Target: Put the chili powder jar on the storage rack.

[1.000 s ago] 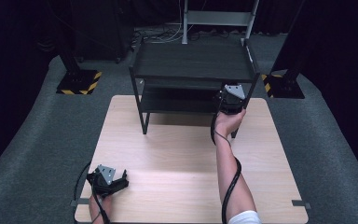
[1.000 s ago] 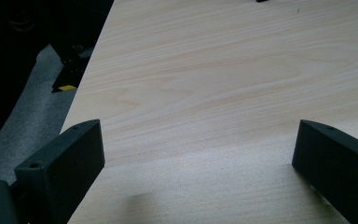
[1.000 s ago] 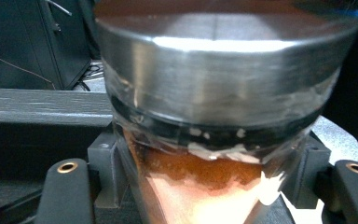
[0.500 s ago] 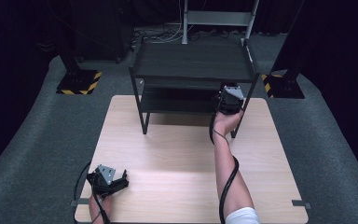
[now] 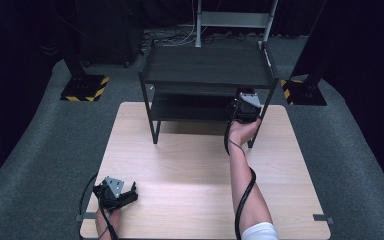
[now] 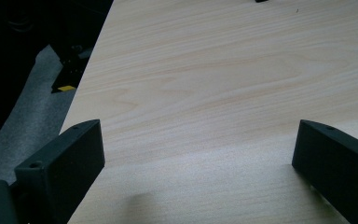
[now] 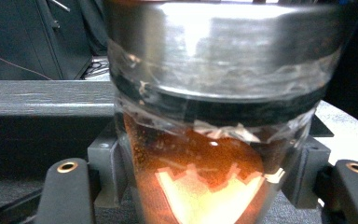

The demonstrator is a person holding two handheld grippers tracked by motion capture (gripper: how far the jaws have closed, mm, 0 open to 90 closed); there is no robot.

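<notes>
My right gripper (image 7: 209, 186) is shut on a clear jar (image 7: 214, 140) with a silver metal lid and orange-brown contents; the jar stands upright between the jaws, very close to the camera. In the high view this gripper (image 5: 245, 106) is held at the right end of the lower shelf of a black two-level rack (image 5: 207, 65), and the jar is hidden by it. Down at the table's near left corner my left gripper (image 5: 125, 195) rests low over the wood. Its jaws stand wide apart with nothing between them (image 6: 196, 154).
The rack stands at the far end of a light wooden table (image 5: 195, 170). Its right front leg (image 5: 254, 135) is just beside my right hand. Grey carpet surrounds the table, with yellow-black striped stand bases (image 5: 85, 87) at the back left and right.
My right gripper with the jar has shifted slightly toward the near side and a touch left at the rack's lower shelf. The left gripper has stayed put.
</notes>
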